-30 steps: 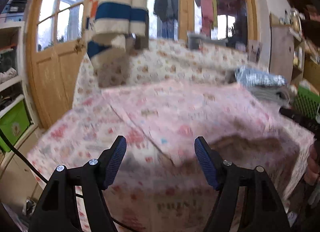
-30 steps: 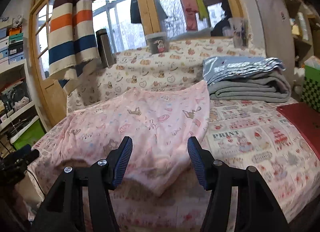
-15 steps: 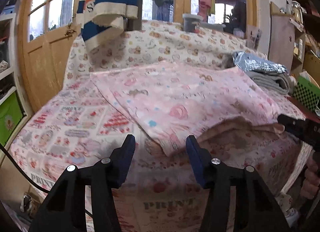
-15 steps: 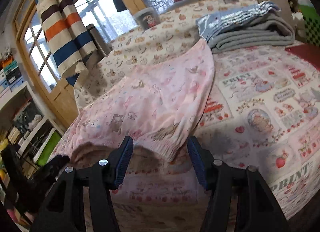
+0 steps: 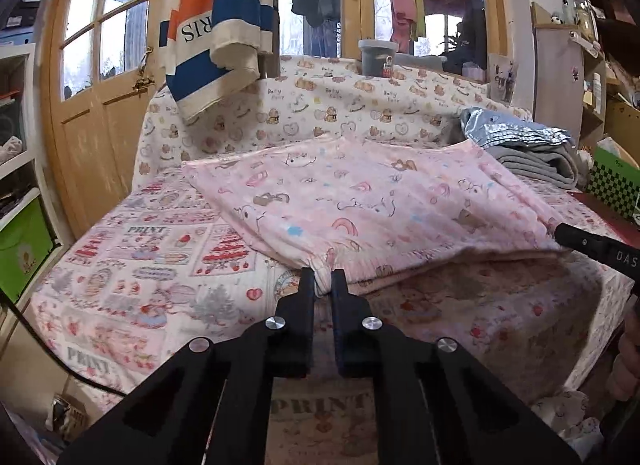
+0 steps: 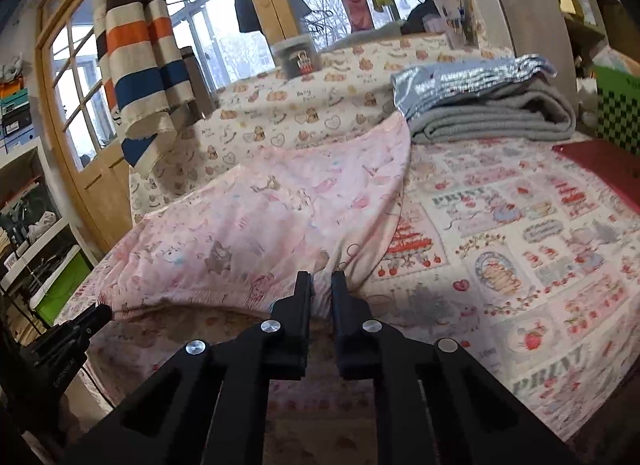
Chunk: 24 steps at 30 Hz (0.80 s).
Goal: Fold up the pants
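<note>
Pink pants point(image 5: 360, 201) printed with cartoon animals lie spread flat on a patterned bed cover point(image 5: 152, 265). My left gripper point(image 5: 323, 283) has its jaws closing, and the pads pinch a bunched bit of the pants' near left corner. In the right wrist view the same pants point(image 6: 260, 225) reach back towards the cushions. My right gripper point(image 6: 321, 285) is also closing, with the near right hem of the pants squeezed between its pads. The right gripper's black finger point(image 5: 592, 249) shows at the pants' right corner in the left wrist view. The hem between the two grippers sits slightly lifted.
A folded grey blanket under a silvery sheet point(image 6: 488, 105) lies at the back right, touching the pants' far corner. A red flat board point(image 6: 600, 169) and a green checkered box point(image 5: 616, 189) sit on the right. A striped towel point(image 5: 216, 25) hangs above the back left.
Both grippers have gone from wide open to pinched on the near edge of the pants, one at each corner. The hem between them has risen a little off the cover.
</note>
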Motion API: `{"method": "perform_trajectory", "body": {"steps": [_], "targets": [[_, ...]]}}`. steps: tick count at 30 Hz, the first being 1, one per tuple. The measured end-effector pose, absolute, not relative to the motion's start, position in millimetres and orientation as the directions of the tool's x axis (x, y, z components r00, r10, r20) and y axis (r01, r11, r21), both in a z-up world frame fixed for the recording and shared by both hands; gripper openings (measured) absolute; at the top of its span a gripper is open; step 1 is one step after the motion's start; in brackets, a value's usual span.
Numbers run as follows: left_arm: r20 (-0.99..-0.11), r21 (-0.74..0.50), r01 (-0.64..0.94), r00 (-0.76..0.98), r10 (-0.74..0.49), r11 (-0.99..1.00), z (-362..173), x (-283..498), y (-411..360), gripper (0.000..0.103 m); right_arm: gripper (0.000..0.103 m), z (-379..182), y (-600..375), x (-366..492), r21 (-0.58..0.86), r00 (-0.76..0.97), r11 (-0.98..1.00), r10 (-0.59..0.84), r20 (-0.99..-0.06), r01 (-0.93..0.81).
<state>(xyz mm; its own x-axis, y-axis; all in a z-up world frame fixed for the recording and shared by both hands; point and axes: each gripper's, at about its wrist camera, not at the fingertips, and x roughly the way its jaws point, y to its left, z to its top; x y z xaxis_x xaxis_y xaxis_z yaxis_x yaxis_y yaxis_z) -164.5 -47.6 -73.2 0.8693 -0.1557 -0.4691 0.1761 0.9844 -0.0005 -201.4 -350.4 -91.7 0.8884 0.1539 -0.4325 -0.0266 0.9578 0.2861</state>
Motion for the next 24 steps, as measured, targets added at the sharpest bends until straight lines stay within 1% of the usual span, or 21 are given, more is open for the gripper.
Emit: {"method": "perform_trajectory", "body": {"steps": [3,6,10,12,15,16,17,18,19,20,21,22,24], "targets": [[-0.449,-0.008,0.182,0.878,-0.166,0.983,-62.6,-180.5,-43.6,0.007,0.009,-76.0,-347.5,-216.8,0.286,0.897,0.957,0.168,-0.409,-0.049],[-0.459,0.011,0.168,0.877,-0.144,0.986,-64.9,-187.3,-44.8,0.007,0.009,-74.8,-343.8,-222.2,0.273,0.894,0.961,0.166,-0.416,-0.052],[-0.512,0.0,0.157,0.848,-0.135,0.988,-81.1,-180.4,-43.5,0.007,0.009,-95.9,-345.8,-213.8,0.294,0.858,0.955,0.178,-0.482,-0.033],[-0.526,0.002,0.162,0.839,-0.137,0.987,-86.8,-179.7,-43.4,0.008,0.009,-104.0,-347.9,-210.6,0.305,0.848,0.952,0.186,-0.497,-0.03],[-0.527,0.024,0.171,0.839,-0.133,0.985,-89.8,-181.1,-46.7,0.014,0.01,-106.9,-348.0,-212.8,0.278,0.854,0.96,0.17,-0.492,-0.031],[-0.525,0.027,0.177,0.84,-0.137,0.984,-89.6,-181.8,-46.6,0.016,0.011,-105.9,-347.4,-213.4,0.259,0.856,0.965,0.157,-0.493,-0.027],[-0.528,0.023,0.179,0.837,-0.141,0.984,-89.1,-181.3,-45.7,0.02,0.015,-103.9,-346.7,-214.9,0.239,0.863,0.971,0.135,-0.487,-0.017],[-0.529,0.01,0.177,0.836,-0.145,0.984,-88.2,-180.6,-43.2,0.035,0.017,-101.4,-346.7,-217.0,0.226,0.872,0.974,0.117,-0.475,-0.008],[-0.525,-0.005,0.171,0.838,-0.148,0.985,-86.8,-180.4,-39.9,0.041,0.022,-98.8,-346.5,-218.4,0.214,0.879,0.977,0.1,-0.466,0.002],[-0.516,-0.015,0.162,0.844,-0.147,0.987,-84.8,-181.1,-35.6,0.041,0.029,-95.0,-346.2,-220.7,0.195,0.891,0.981,0.076,-0.449,0.015],[-0.503,-0.014,0.152,0.853,-0.138,0.988,-82.6,-182.7,-32.1,0.041,0.031,-91.3,-345.6,-222.2,0.179,0.9,0.984,0.059,-0.433,0.022],[-0.491,0.003,0.141,0.862,-0.121,0.99,-80.5,-184.5,-30.0,0.041,0.032,-87.6,-344.7,-223.7,0.166,0.908,0.986,0.046,-0.416,0.026],[-0.461,0.082,0.09,0.887,-0.042,0.993,-78.3,-187.6,-27.5,0.043,0.032,-79.3,-340.7,-224.4,0.151,0.92,0.989,0.05,-0.389,0.01]]}}
